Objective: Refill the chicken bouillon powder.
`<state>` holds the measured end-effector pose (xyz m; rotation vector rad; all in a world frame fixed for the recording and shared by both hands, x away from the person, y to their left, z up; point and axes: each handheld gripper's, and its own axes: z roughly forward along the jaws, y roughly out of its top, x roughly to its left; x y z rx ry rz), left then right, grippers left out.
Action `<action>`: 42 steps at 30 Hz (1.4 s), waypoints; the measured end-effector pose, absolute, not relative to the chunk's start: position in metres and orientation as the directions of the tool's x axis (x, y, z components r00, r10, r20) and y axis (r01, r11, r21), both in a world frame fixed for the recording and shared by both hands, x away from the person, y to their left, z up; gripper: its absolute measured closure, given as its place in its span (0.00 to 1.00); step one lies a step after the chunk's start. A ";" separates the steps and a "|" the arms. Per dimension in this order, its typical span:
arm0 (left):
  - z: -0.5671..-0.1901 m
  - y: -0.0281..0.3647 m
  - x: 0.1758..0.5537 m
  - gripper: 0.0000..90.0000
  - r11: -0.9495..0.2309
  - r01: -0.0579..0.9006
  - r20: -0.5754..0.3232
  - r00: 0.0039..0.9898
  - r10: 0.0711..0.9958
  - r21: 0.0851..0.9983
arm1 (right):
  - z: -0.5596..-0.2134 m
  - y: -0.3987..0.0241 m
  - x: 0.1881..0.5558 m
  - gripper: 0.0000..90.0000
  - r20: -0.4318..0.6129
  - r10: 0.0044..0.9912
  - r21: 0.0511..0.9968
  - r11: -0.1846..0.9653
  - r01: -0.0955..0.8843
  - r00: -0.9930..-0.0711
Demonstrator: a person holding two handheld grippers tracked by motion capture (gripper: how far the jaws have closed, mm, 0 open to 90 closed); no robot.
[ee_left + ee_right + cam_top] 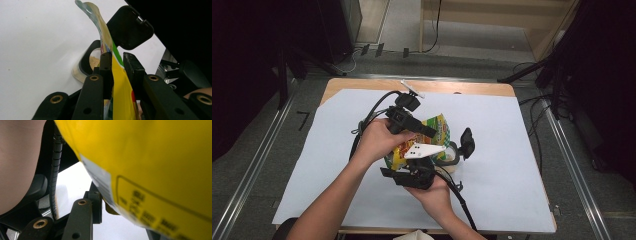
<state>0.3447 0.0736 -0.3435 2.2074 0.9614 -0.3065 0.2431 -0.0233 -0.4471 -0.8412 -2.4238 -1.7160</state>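
one yellow bag (pixel 439 131), one container (pixel 452 156)

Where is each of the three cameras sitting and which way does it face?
High view: above the person's side, looking forward and down on the white-covered table; forearms, left gripper and right gripper show.
Left gripper view: rides that gripper, looks along its black jaws around the yellow-green snack bag toward a clear container with open black lid.
Right gripper view: rides that gripper, pressed close under the bag; a hand at left.
All three share the bag.

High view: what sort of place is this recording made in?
Probably a lab or studio recording bay: a wooden table covered with white paper, metal floor rails either side, cables across grey carpet, dark stands around.
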 end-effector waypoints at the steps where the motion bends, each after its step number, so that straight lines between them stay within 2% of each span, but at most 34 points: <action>1: -0.344 0.074 0.345 0.87 -0.480 0.716 -0.462 0.696 0.550 0.507 | -0.447 -0.023 0.243 0.76 0.346 0.397 0.857 0.234 0.459 -0.850; 42: -0.340 0.076 0.343 0.85 -0.472 0.701 -0.448 0.709 0.544 0.535 | -0.444 -0.024 0.245 0.77 0.320 0.398 0.862 0.254 0.439 -0.860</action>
